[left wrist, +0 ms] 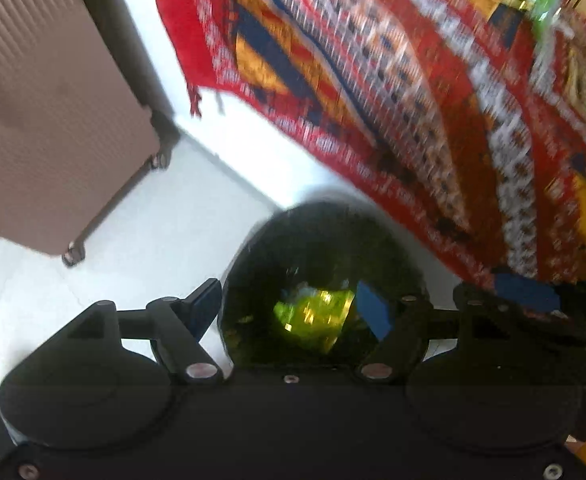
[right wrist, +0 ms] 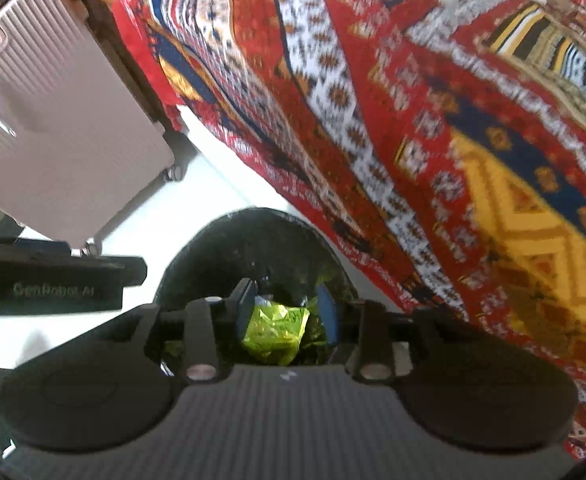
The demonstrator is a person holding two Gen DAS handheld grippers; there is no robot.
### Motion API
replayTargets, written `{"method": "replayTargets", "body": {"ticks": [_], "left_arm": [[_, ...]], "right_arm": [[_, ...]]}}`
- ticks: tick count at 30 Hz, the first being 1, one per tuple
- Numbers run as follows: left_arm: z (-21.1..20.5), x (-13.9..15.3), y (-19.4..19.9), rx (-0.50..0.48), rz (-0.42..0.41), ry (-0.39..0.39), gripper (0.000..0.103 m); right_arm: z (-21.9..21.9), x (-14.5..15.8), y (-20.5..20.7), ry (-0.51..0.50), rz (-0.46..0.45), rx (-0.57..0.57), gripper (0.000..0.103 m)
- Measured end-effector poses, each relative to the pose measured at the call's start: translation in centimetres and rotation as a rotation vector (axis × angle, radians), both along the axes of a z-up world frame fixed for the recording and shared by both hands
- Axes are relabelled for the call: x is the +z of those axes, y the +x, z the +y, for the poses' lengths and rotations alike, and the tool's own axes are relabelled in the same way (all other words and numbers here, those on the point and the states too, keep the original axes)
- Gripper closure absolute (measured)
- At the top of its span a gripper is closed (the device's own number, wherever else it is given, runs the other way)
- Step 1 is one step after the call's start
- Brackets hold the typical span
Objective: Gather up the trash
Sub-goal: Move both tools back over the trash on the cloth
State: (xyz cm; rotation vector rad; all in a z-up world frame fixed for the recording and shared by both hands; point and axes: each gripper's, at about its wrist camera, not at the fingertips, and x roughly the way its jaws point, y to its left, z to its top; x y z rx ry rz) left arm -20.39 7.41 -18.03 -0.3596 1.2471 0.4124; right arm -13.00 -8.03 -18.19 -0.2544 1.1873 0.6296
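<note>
Both claws over black bin [left wrist: 325, 240], left claw [left wrist: 293, 312] wide and empty, right claw [right wrist: 287, 312] parted, green wrapper [right wrist: 277, 332] lying loose inside bin below, suitcase [left wrist: 45, 112] far left

Home: patterned rug [right wrist: 433, 140], pink suitcase [left wrist: 53, 100], white tiled floor [left wrist: 153, 240].
</note>
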Motion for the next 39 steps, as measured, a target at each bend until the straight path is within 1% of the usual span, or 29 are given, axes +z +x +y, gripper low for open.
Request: {"method": "replayTargets", "body": {"ticks": [2,6,9,11,15,18,21,27,30,33,35,39], "left_arm": [[0.1,1.5,0.2,-0.010,-0.042,0.001,0.029],[0.2,4.7,1.3,-0.048,-0.149,-0.007,0.029],[-0.5,7.0,2.9,-0.100,-0.183,0.038,0.029],[-1.0,8.5,4.2,-0.123,-0.210,0.056,0.029],[-2.0,11.4,6.5,-0.156,-0.272,0.067,0.027],[-3.0,13.2,8.2,-0.182,-0.297,0.076,0.025],[-4.2,14.7,10.1,-0.216,-0.322,0.093,0.024],[-6.1,17.7,14.1,-0.243,-0.404,0.059,0.022],[-6.8,18.5,16.4,-0.247,-0.427,0.050,0.022],[-7.7,18.4,19.0,-0.257,-0.423,0.062,0.022],[-8.3,18.1,20.8,-0.260,-0.415,0.065,0.022],[-9.4,16.2,24.1,-0.265,-0.391,0.046,0.023]], "right_arm": [[-0.6,1.5,0.3,0.018,-0.017,-0.017,0.042],[-2.1,4.4,1.5,0.060,-0.043,-0.068,0.041],[-3.5,6.9,3.0,0.088,-0.079,-0.111,0.040],[-4.1,8.5,3.2,0.105,-0.107,-0.142,0.037],[-5.9,11.5,4.8,0.138,-0.159,-0.217,0.036],[-7.6,13.3,6.0,0.160,-0.181,-0.276,0.036],[-9.2,14.9,7.7,0.172,-0.203,-0.324,0.036],[-11.8,18.0,11.2,0.202,-0.257,-0.366,0.036],[-12.9,19.0,13.2,0.204,-0.283,-0.375,0.036],[-13.8,19.4,15.4,0.197,-0.296,-0.383,0.037],[-14.3,19.4,17.1,0.191,-0.303,-0.385,0.040],[-14.9,18.6,20.3,0.190,-0.296,-0.377,0.040]]}}
